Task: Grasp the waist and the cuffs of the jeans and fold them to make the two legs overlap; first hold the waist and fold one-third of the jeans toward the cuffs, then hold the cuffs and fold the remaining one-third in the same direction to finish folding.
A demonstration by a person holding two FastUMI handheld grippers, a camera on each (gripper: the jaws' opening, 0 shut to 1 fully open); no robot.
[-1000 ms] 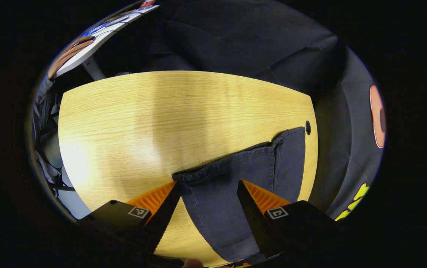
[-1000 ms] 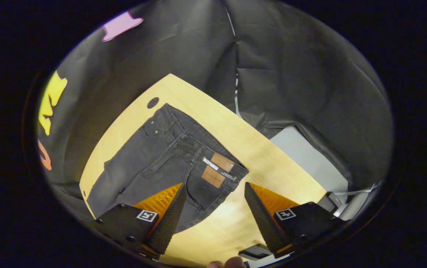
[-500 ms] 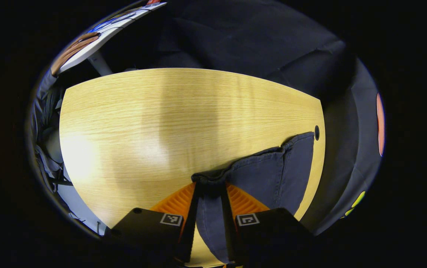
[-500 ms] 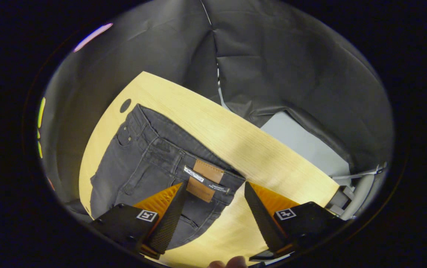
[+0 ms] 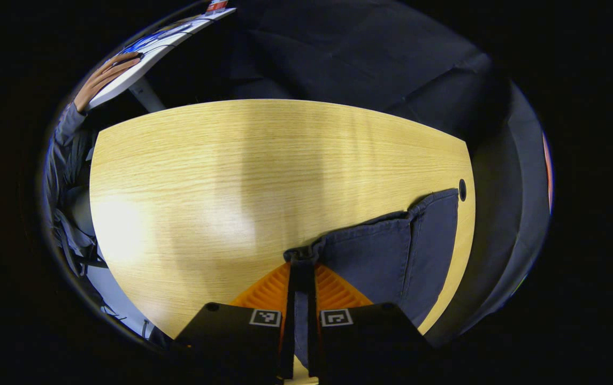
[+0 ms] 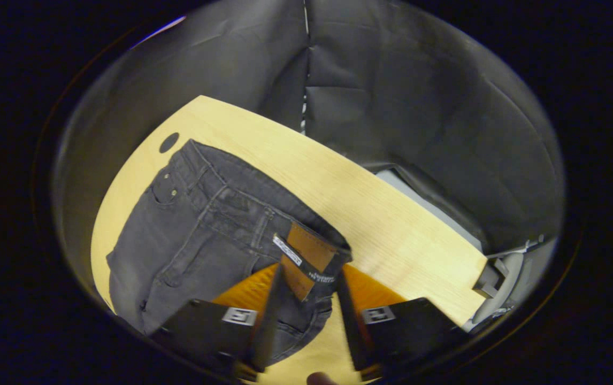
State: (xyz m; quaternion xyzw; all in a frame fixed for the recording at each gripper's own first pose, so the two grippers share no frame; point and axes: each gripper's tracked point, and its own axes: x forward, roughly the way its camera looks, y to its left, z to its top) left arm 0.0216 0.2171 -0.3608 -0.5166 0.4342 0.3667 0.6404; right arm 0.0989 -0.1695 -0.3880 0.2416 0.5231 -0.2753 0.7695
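Dark grey jeans [image 5: 392, 251] lie flat on the wooden table [image 5: 231, 176]. In the left gripper view their cuff end reaches the right part of the table, and my left gripper [image 5: 302, 266] is shut on the near cuff's corner, which bunches between the fingers. In the right gripper view the jeans' [image 6: 194, 235] waist end shows its pockets and a brown leather patch [image 6: 311, 254]. My right gripper [image 6: 309, 272] is pinched on the waistband at that patch, which tilts up between the fingers.
A round cable hole [image 5: 462, 190] sits in the table by the jeans' far edge, and it is also in the right gripper view [image 6: 169, 142]. Another person's hand [image 5: 106, 75] rests on a white board beyond the table's far left. Grey floor [image 6: 435, 208] lies past the table edge.
Both grippers went from open to shut: the left closed on the cuff corner first, then the right came down over the waistband and closed on the patch, lifting it slightly.
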